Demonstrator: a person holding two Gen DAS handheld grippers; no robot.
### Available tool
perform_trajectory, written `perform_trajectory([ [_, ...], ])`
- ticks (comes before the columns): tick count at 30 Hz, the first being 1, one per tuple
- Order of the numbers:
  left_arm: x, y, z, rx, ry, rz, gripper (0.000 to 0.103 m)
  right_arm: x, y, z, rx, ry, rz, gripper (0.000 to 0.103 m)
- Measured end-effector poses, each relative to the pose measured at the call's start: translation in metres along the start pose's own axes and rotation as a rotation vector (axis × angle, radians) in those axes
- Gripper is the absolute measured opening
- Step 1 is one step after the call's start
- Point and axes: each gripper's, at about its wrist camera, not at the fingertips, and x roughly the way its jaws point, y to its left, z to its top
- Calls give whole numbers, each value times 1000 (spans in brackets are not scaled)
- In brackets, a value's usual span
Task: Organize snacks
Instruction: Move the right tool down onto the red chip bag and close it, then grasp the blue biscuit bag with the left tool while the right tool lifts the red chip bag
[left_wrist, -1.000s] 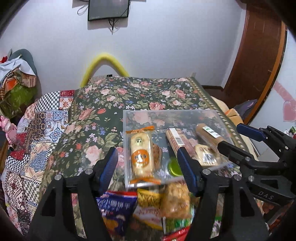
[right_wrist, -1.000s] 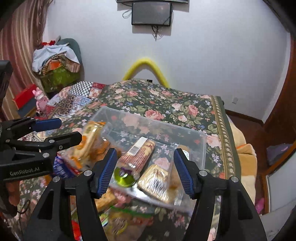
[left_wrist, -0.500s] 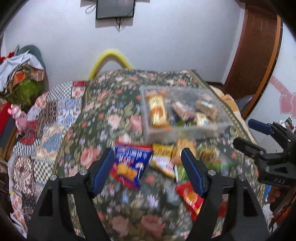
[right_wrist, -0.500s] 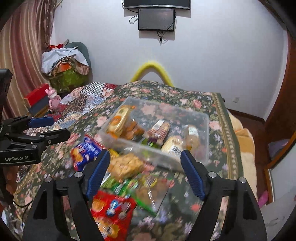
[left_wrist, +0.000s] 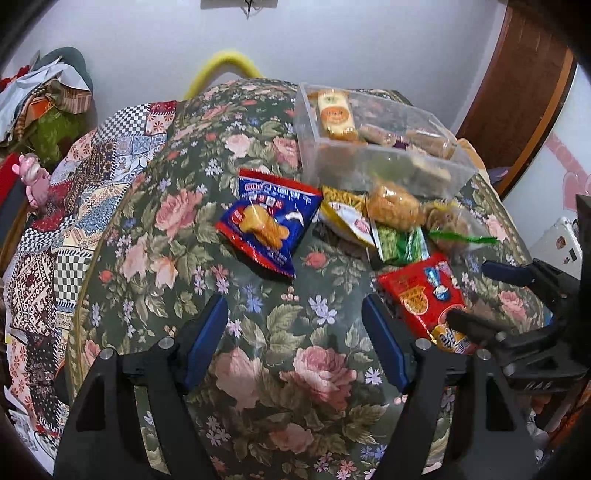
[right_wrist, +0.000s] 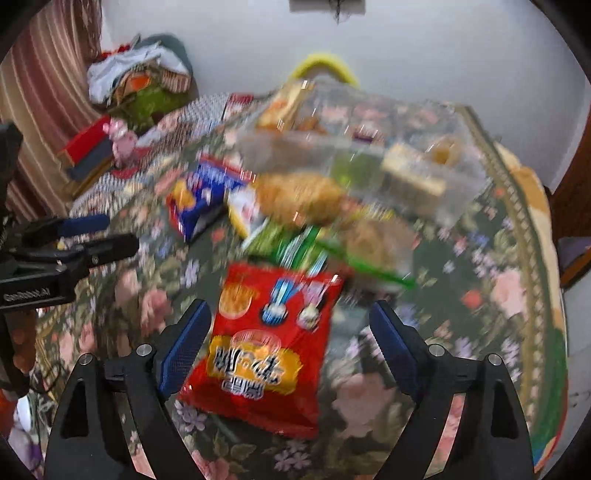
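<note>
A red snack bag lies flat on a bed covered with a floral bedspread, closest to the viewer. In the right wrist view it sits between the blue pads of the right hand-held gripper, whose jaws are opening and not pressing on it. Just beyond it is a loose heap: a green packet, a clear bag of golden puffs, a yellow and white packet and another clear bag with a green stripe, some overlapping. To their left, a little apart, lies a blue snack bag. Behind the heap stands a clear plastic box, already holding several wrapped cakes and biscuit bars.

The left hand-held gripper hangs over bare bedspread short of the blue bag, jaws spread and empty.

Risks, as a judgement: the red bag is glossy and puffed with air, so pads closing on its middle may skid off or crush the contents; gripping a crimped edge looks safer. The soft bedspread may give under a downward push and get pinched along with the bag. The two grippers are near each other and could collide. A careless drop could knock the light box. The right view is motion-blurred, so fine detail there is uncertain.
</note>
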Motion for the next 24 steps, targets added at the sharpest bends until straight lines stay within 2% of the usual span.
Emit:
perform_trajectory([
  [6, 11, 6, -5, -29, 24, -13, 75, 26, 13, -5, -31, 84, 3, 86],
  [9, 15, 9, -9, -36, 34, -16, 75, 33, 13, -10, -36, 96, -13, 86],
  [11, 17, 11, -10, -39, 38, -17, 75, 32, 12, -11, -30, 89, -2, 85],
  [14, 20, 12, -12, -44, 43, -17, 75, 27, 8, -9, -22, 71, 19, 67],
  [19, 16, 12, -9, -44, 29, -22, 75, 11, 6, -10, -20, 36, 37, 66],
  [24, 11, 12, 1, -24, 2, -6, 75, -21, 5, -3, -38, -47, 21, 66],
])
